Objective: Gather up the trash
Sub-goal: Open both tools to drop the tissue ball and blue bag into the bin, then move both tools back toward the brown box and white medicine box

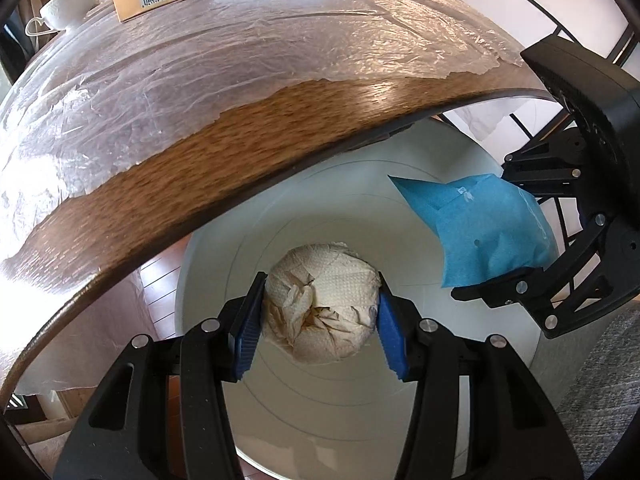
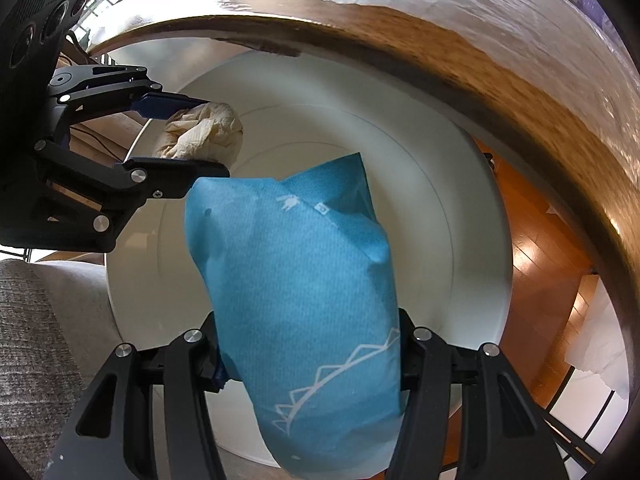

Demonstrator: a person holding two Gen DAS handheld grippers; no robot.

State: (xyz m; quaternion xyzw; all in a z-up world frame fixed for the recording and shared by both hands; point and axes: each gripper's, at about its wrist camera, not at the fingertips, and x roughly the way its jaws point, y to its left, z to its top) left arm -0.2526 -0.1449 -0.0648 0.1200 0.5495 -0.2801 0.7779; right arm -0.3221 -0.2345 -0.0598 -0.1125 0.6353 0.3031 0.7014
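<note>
I have both loads over the white bin [image 1: 460, 360], which stands just below the edge of the wooden tabletop [image 1: 280, 128]. My left hand-held gripper [image 1: 320, 332] is clamped on a crumpled paper wad [image 1: 324, 300], held above the bin's open mouth. My right hand-held gripper [image 2: 310, 356] is closed on a blue packet [image 2: 304, 280], also over the bin, just beside the wad. Clear plastic film [image 1: 200, 60] covers much of the tabletop beyond the bin.
</note>
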